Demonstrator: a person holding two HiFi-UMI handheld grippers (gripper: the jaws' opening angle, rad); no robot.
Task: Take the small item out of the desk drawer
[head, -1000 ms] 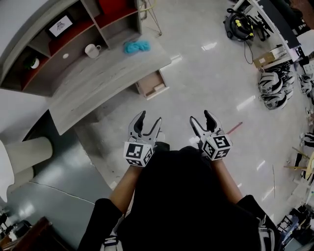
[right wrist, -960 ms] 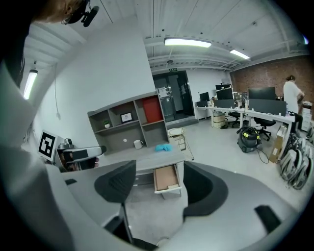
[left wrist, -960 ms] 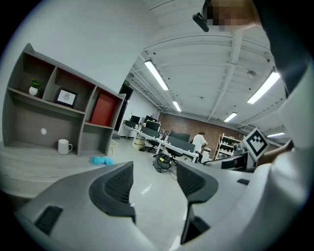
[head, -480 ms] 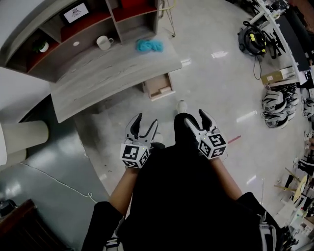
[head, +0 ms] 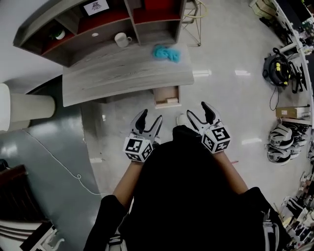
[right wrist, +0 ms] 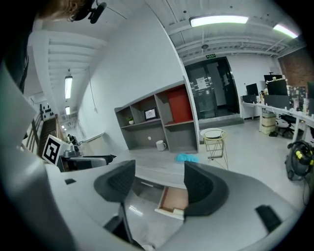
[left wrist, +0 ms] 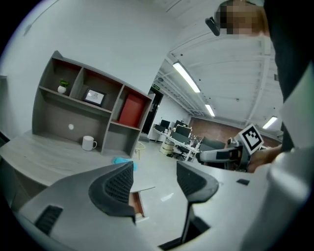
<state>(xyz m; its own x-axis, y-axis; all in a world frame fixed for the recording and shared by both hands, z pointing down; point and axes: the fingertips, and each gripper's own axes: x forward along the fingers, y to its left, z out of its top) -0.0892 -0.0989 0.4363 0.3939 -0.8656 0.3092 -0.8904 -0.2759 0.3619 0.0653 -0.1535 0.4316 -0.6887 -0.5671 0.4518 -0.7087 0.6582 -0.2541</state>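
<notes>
Approach | we hold left gripper (head: 149,119) and right gripper (head: 198,112) agape, empty, readied for reaching | pulled-out drawer (head: 167,94) far ahead.

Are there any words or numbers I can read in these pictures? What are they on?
Nothing here can be read.
The green sign above the door: too small to read.
The frame on the shelf: print too blurred to read.
The cubes on the left gripper and right gripper: only black-and-white squares, no letters.
</notes>
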